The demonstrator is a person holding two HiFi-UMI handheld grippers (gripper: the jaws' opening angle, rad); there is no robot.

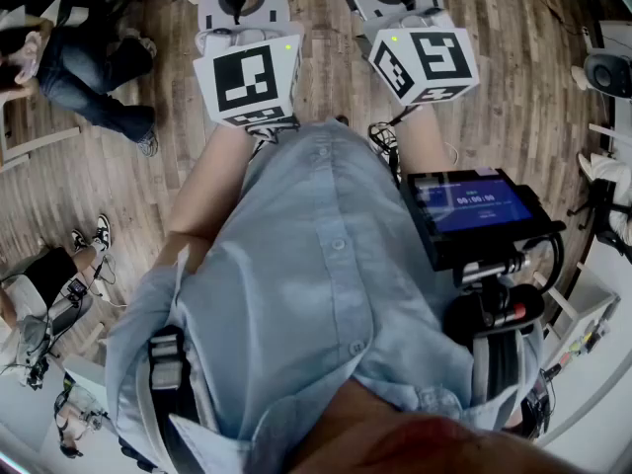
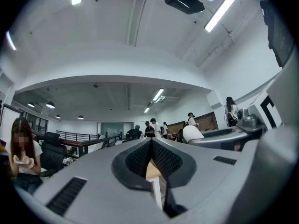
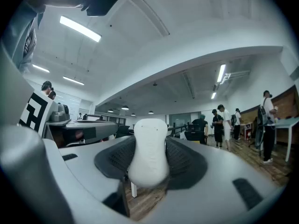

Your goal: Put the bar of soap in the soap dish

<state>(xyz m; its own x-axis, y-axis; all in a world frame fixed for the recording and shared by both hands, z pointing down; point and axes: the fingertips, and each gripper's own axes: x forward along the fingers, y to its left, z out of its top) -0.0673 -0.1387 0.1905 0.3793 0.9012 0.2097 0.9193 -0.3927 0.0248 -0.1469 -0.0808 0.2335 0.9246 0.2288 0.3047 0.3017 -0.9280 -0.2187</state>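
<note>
Right gripper (image 3: 149, 141) fingers clamp the white bar of soap (image 3: 148, 164) upright, held at 12 o'clock ahead of the torso, likely for transit. No soap dish is visible. Left gripper (image 2: 152, 146) fingers closed, empty, idle at 11 o'clock.

We see bright, even light from long white ceiling strip lamps (image 2: 218, 13) glaring in both gripper views; edges curve and darken into black fisheye corners, nearest surfaces soft, shadows faint

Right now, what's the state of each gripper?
Left gripper: closed, nothing in it.
Right gripper: closed on the white bar of soap.
</note>
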